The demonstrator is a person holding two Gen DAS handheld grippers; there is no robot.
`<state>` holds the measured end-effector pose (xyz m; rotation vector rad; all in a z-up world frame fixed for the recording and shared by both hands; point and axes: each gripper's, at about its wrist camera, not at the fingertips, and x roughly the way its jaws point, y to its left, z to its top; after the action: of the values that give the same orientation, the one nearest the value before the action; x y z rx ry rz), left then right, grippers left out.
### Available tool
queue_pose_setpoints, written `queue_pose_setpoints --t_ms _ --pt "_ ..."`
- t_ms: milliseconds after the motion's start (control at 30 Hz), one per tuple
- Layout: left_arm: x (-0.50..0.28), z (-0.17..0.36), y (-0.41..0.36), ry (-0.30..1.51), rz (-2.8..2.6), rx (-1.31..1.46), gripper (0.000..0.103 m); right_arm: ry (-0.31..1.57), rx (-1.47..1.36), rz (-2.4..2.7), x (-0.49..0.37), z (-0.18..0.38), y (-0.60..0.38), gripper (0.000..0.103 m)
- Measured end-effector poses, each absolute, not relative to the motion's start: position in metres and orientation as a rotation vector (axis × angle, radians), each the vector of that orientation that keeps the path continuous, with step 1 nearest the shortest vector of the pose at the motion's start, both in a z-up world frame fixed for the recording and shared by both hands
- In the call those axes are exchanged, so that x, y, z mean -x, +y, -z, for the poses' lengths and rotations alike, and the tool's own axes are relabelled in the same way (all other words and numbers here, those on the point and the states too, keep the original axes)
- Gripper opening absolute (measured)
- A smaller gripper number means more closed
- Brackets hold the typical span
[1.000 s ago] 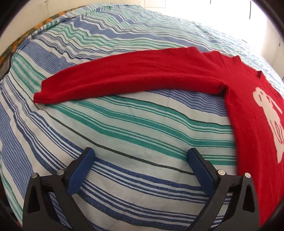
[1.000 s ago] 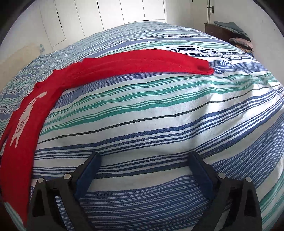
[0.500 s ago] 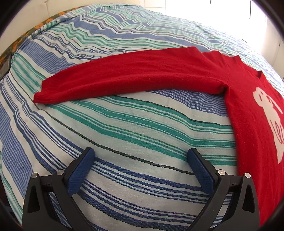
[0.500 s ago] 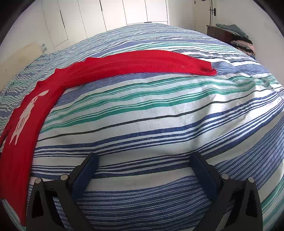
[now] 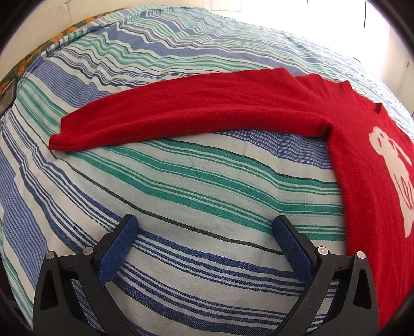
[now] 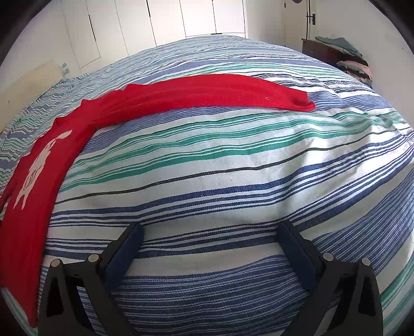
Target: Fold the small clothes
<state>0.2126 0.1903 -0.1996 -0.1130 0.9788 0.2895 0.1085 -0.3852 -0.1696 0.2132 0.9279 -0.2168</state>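
Note:
A red long-sleeved sweater (image 5: 362,165) with a white figure on its chest lies flat on the striped bedspread (image 5: 181,196). In the left wrist view its one sleeve (image 5: 181,116) stretches left, cuff at the far left. My left gripper (image 5: 205,230) is open above bare bedspread, short of that sleeve. In the right wrist view the sweater (image 6: 33,175) body runs down the left edge and its other sleeve (image 6: 212,90) reaches right, ending in a cuff. My right gripper (image 6: 209,235) is open over the bedspread (image 6: 220,160), well short of the sleeve, with nothing between its fingers.
White wardrobe doors (image 6: 168,23) stand beyond the bed. A dark dresser (image 6: 326,51) with piled clothes sits at the far right. A patterned cloth edge (image 5: 38,54) shows at the bed's far left corner.
The right gripper has tilted or drawn back slightly, so the sleeve sits a little lower in its view and more of the room shows. The left view is nearly unchanged.

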Motion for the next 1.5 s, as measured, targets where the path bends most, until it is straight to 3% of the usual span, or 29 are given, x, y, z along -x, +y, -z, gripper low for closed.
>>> queue_pose_setpoints --t_ms 1500 --pt "-0.2123 0.1996 0.1899 0.979 -0.291 0.114 0.103 0.923 -0.202 0.216 -0.1115 0.1694 -0.3840 0.102"
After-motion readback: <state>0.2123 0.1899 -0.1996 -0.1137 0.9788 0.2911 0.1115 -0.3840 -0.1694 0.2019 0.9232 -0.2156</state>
